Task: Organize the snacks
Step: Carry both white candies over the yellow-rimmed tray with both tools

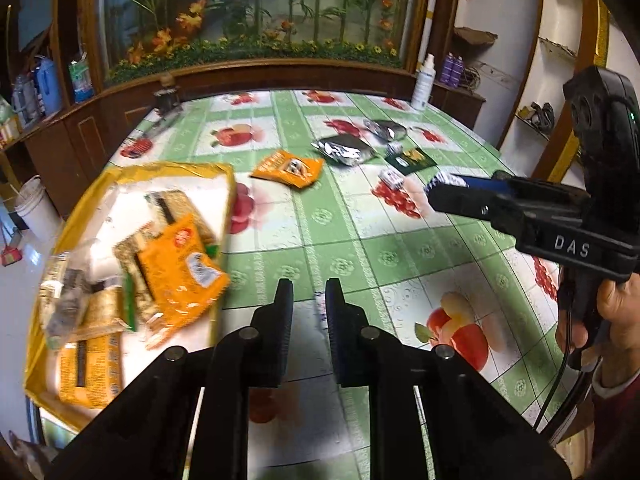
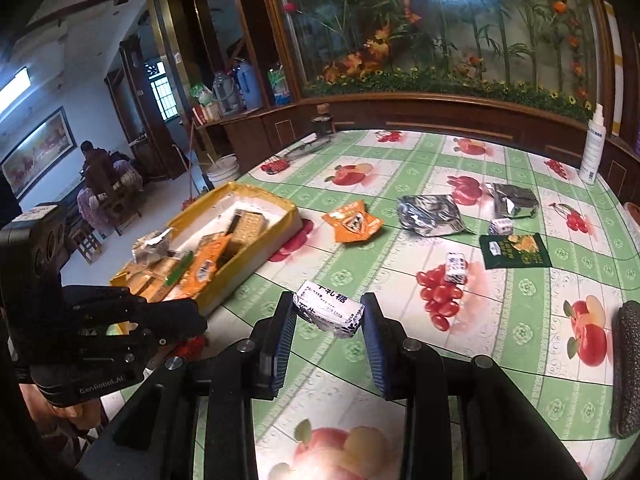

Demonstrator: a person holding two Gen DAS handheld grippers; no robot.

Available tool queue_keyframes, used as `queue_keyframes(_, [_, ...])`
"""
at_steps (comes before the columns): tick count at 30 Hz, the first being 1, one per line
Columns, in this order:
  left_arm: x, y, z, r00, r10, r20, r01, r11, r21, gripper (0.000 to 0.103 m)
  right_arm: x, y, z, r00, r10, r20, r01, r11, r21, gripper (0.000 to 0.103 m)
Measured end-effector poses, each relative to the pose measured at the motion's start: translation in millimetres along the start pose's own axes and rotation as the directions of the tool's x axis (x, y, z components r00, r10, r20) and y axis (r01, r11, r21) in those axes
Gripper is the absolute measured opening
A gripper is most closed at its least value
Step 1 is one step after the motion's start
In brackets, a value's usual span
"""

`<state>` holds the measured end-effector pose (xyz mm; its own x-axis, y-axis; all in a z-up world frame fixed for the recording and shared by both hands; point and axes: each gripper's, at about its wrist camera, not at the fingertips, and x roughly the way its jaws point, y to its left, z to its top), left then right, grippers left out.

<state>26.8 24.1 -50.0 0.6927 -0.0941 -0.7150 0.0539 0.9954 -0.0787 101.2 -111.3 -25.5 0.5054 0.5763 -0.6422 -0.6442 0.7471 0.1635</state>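
A yellow box (image 2: pixel 256 250) at the table's left edge already holds a jumble of cracker packs and orange packets, and beside it the left gripper (image 1: pixel 308 300) hangs above bare tablecloth (image 1: pixel 360 240) with its jaws drawn to a narrow gap and nothing between them. It tilts downward toward the cloth, just right of the box.

Toward the middle, an orange packet (image 2: pixel 352 222) and two foil pouches, the nearer (image 2: pixel 430 214) and the farther (image 2: pixel 514 200), lie loose on the cloth, with a green packet (image 2: pixel 514 250) and two small wrapped candies, one on the printed cherries (image 2: pixel 456 267) and one farther back (image 2: pixel 501 226), well apart from the box.

On the right, the right gripper (image 2: pixel 329 314) pinches a white wrapped candy (image 2: pixel 329 312) between its blue pads, lifted clear of the table and angled down; the wrapper's print is too blurred to read with confidence. A hand (image 1: pixel 618 312) grips its handle at the frame's edge.

The step in hand appears to be carrying this candy to the box. The next move calls for a swing left across the table until the candy hangs over the box's open top, then a release, while the empty left gripper keeps out of the path. Six loose items remain to collect.
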Motion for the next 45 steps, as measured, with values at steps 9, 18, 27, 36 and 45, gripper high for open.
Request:
queue_keyframes(9, [-34.0,47.6,-6.1,0.995,0.085,0.059,-0.079,0.993,-0.088,0.014,2.1,39.0,6.6,0.999,0.05,0.021,-0.049,0.998,-0.046,0.034])
queue_keyframes(18, [-37.5,50.7,-12.3,0.995,0.068,0.067,-0.062,0.994,-0.093,0.014,7.2,55.5,10.2,0.998,0.055,0.016,-0.054,0.996,-0.074,0.034])
queue_keyframes(27, [7.2,-3.3,-8.1,0.997,0.055,-0.047,-0.056,0.998,-0.025,0.065,-4.2,39.8,11.5,0.999,0.031,0.04,-0.028,0.998,-0.053,0.034])
queue_keyframes(36, [79.9,-49.4,-10.0,0.962,0.238,-0.135,-0.227,0.97,0.09,0.081,-16.6,3.2,-0.4,0.999,-0.005,0.044,0.005,1.0,0.009,0.034])
queue_keyframes(45, [89.7,-43.9,-12.4,0.973,0.179,-0.146,-0.175,0.984,0.037,0.016,-26.4,-12.2,-1.6,0.998,-0.017,0.069,0.014,0.999,0.044,0.034])
